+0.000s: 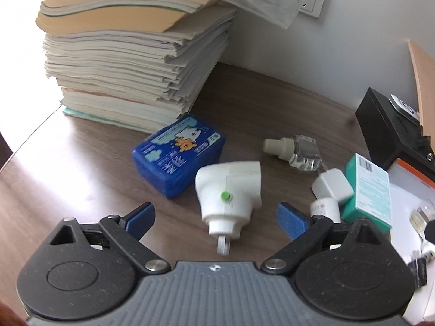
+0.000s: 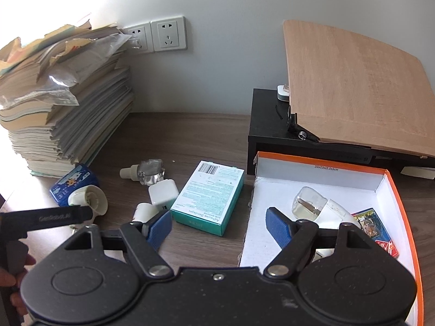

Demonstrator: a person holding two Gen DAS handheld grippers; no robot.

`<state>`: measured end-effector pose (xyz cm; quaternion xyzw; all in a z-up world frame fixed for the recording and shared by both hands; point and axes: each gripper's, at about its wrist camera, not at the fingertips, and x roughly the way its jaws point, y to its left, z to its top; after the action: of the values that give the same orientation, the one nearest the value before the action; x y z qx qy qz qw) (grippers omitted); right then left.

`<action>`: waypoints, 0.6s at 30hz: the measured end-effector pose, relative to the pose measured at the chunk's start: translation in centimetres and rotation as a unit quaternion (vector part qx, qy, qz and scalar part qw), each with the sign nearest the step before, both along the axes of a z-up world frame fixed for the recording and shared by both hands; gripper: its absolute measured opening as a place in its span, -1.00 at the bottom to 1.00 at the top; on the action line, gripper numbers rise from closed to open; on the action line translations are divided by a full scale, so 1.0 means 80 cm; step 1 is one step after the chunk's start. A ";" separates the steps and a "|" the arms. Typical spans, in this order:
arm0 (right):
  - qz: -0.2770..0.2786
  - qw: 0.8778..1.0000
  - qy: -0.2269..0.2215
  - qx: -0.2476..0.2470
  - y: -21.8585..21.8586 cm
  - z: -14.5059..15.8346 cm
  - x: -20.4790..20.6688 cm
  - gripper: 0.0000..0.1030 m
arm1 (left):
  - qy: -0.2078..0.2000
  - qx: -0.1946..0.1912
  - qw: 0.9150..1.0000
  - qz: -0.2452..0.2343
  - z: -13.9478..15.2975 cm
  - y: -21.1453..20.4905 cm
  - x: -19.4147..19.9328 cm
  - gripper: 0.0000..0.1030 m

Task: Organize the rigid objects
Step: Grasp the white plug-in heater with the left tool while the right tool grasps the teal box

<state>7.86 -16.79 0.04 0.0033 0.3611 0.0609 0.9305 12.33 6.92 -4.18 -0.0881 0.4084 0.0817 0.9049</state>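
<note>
Against the wall, a dark wooden table (image 1: 81,157) carries clutter; the left hand-held gripper (image 1: 214,217) gapes empty around a white plug-in heater (image 1: 231,187) mid-table, the right hand-held gripper (image 2: 218,228) spread empty beside the orange-rimmed box (image 2: 402,206), likely the collecting place.

Matt wood-grain desk (image 1: 81,168), glossy white plastic plug-in (image 1: 228,187), clear glass bottle (image 1: 301,150), cardboard box (image 2: 312,182).

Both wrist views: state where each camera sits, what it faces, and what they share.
Left wrist: on the left gripper, angled down at the white plug-in device between open jaws.
Right wrist: on the right gripper, angled down over the orange-rimmed box edge, jaws open; a hand shows bottom left.
Shared: blue tissue pack, teal box, paper stack.
</note>
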 end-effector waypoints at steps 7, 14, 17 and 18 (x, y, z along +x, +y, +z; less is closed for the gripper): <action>-0.003 1.000 0.010 -0.005 0.010 -0.008 0.018 0.74 | 0.013 -0.015 1.000 -0.001 -0.024 0.008 0.031 0.63; -0.025 0.999 0.034 0.018 0.013 -0.022 0.047 0.75 | 0.002 -0.021 0.999 -0.047 -0.026 0.005 0.026 0.06; -0.041 0.997 0.045 0.045 0.013 -0.029 0.064 0.76 | 0.002 -0.024 0.998 -0.053 -0.025 0.008 0.021 0.05; -0.046 0.996 0.050 0.053 0.014 -0.031 0.070 0.76 | 0.000 -0.023 0.998 -0.055 -0.024 0.009 0.018 0.05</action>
<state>13.46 -15.65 -2.46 0.0729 0.4028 0.0367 0.9116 13.78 7.64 -6.11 -0.0864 0.4146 0.0227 0.9056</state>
